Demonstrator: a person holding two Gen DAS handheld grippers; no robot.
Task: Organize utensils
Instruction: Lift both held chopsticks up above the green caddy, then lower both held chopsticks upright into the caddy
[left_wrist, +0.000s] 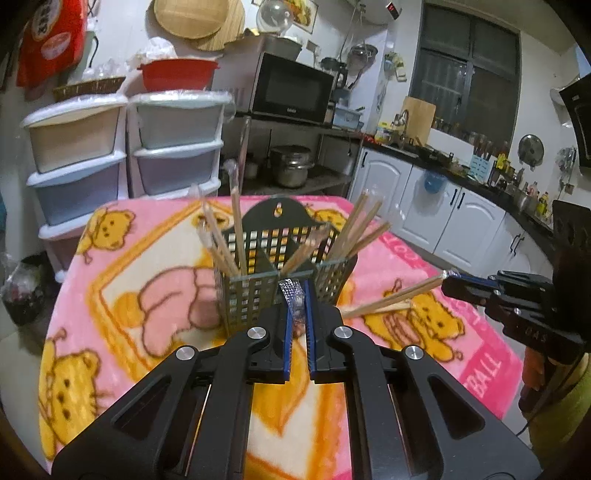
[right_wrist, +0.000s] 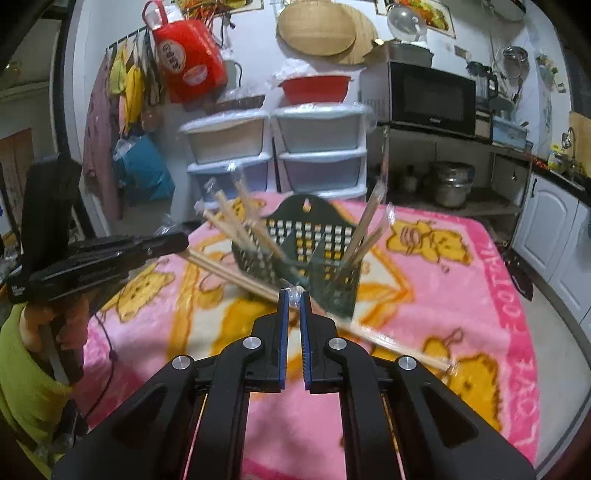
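Chopsticks (right_wrist: 229, 271) are hanging between both tools — the right gripper (right_wrist: 294, 295) is pinching their wrapper end. The left gripper (left_wrist: 298, 295) is clamping a clear wrapper (left_wrist: 295, 299) too — beside the basket (left_wrist: 284, 266).

right gripper (right_wrist: 294, 295): jaws nearly closed on a clear-wrapped chopstick pair (right_wrist: 236, 276) | left gripper (right_wrist: 181, 240): at left, holds another wrapped chopstick pair (right_wrist: 399, 341) slanting across the pink blanket (right_wrist: 461, 295) | black basket (right_wrist: 306, 254): mid-surface, wrapped chopsticks leaning in both side compartments
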